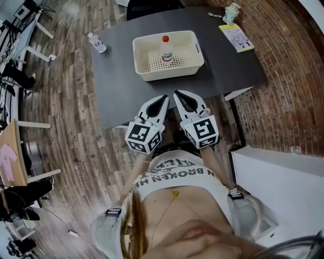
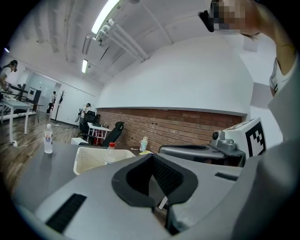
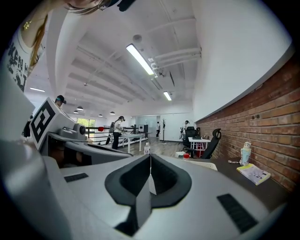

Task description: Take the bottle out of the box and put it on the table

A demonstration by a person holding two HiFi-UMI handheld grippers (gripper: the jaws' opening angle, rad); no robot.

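Whole only from the head view: left hand-held gripper and right hand-held gripper, side by side at the near edge of the dark surface, at 6 o'clock of the box, tips close together, marker cubes back toward the person's white shirt. Plain only in the two gripper views: the jaw lines, both pairs pressed fully together, nothing between the pads, nothing held or touched. In the left gripper view alone, the right hand-held gripper's marker cube at 3 o'clock; in the right gripper view alone, the left one's cube at 9 o'clock. Farther out, mid-surface: the cream perforated box, and upright inside it the bottle, clear with a red cap, a little toward 1 o'clock of the box's middle, apart from both hand-held grippers. At 10 o'clock of the box, near the surface's far left corner, a second small bottle, upright as seen from the left gripper view. At 2 o'clock of the box, a yellow booklet; just beyond it at the far edge, a small pale figure. Around the surface, plank floor toward 9 o'clock. Farthest, and only in the gripper views: brick wall, black office chair, white desks with people standing by them, strip lights on the ceiling.
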